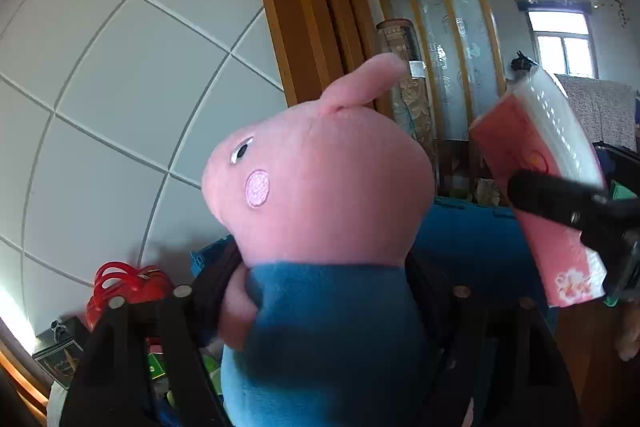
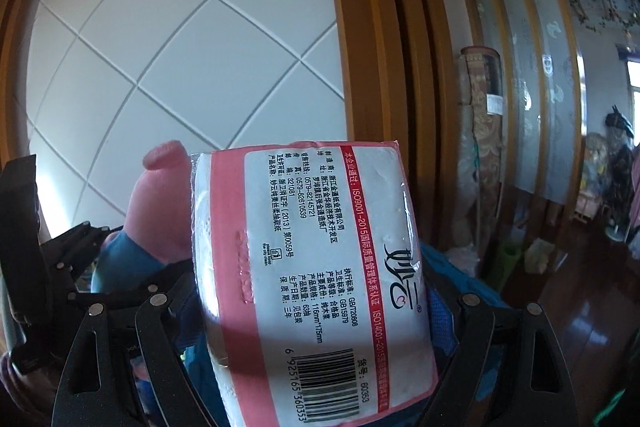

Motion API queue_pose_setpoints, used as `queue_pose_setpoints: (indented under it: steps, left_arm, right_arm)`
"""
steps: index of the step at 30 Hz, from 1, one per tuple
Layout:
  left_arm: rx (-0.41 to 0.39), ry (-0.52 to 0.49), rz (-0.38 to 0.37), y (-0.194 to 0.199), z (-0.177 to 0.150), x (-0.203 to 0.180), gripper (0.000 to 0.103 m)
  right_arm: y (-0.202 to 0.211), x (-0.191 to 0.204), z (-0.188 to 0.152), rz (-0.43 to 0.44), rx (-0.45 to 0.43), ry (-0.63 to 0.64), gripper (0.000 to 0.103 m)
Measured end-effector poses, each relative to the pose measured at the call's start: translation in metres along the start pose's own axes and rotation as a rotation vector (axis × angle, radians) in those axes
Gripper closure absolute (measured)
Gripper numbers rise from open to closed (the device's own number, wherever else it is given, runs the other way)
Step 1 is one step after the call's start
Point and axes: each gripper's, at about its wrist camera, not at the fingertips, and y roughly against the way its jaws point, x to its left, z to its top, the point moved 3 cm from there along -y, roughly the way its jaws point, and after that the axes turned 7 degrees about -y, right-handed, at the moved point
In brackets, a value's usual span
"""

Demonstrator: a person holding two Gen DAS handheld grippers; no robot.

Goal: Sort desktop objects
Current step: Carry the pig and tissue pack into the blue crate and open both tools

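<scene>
A pink plush pig (image 1: 320,187) in a blue shirt stands upright in mid-air in front of the white tiled wall. My left gripper (image 1: 324,267) is shut on its blue body, one black finger on each side. The left wrist view shows a pink and white tissue pack (image 1: 536,147) at the right, with a finger of my right gripper (image 1: 560,203) across it. In the right wrist view the tissue pack (image 2: 320,247) fills the middle, label and barcode facing the camera, and my right gripper (image 2: 308,287) is shut on it. Behind it at the left are the pig (image 2: 160,203) and my left gripper (image 2: 80,247).
A blue crate (image 1: 472,239) sits just behind and below both held things. A red wire item (image 1: 124,283) and a small dark box (image 1: 56,355) lie low at the left. A wooden door frame (image 2: 360,67) and a slatted screen (image 2: 520,67) stand behind, with dark wood floor (image 2: 560,299) to the right.
</scene>
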Motion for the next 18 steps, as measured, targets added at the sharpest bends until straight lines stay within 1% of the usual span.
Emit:
queue_pose_setpoints:
  steps: [2,3,5,7,11,13,15,18]
  left_arm:
    - [0.029,-0.009,0.046,-0.017,0.011,-0.005,0.014]
    - [0.032,-0.012,0.065,-0.021,0.018,-0.007,0.012]
    - [0.027,-0.004,0.100,-0.025,0.024,-0.005,0.005]
    - [0.013,0.023,0.120,-0.025,0.030,-0.007,0.001]
    - [0.022,0.082,0.149,-0.019,0.020,-0.002,0.001]
    - [0.030,0.083,0.191,-0.012,0.010,-0.001,0.001]
    - [0.038,0.083,0.229,-0.005,-0.001,-0.003,0.001]
    - [0.045,0.112,0.254,0.007,-0.020,0.002,0.001]
  right_arm:
    - [-0.023,-0.015,0.007,-0.025,0.018,0.011,0.005]
    - [-0.035,-0.022,0.010,-0.024,0.022,0.006,0.002]
    - [-0.043,-0.034,0.017,-0.010,0.009,-0.026,0.000]
    - [-0.041,-0.046,0.023,-0.005,-0.021,-0.049,0.000]
    - [-0.026,-0.053,0.026,0.006,-0.057,-0.069,0.000]
    - [-0.019,-0.055,0.023,0.007,-0.065,-0.071,0.000]
    - [-0.014,-0.057,0.016,0.008,-0.066,-0.061,0.000]
    - [-0.006,-0.056,0.006,0.001,-0.070,-0.044,0.000]
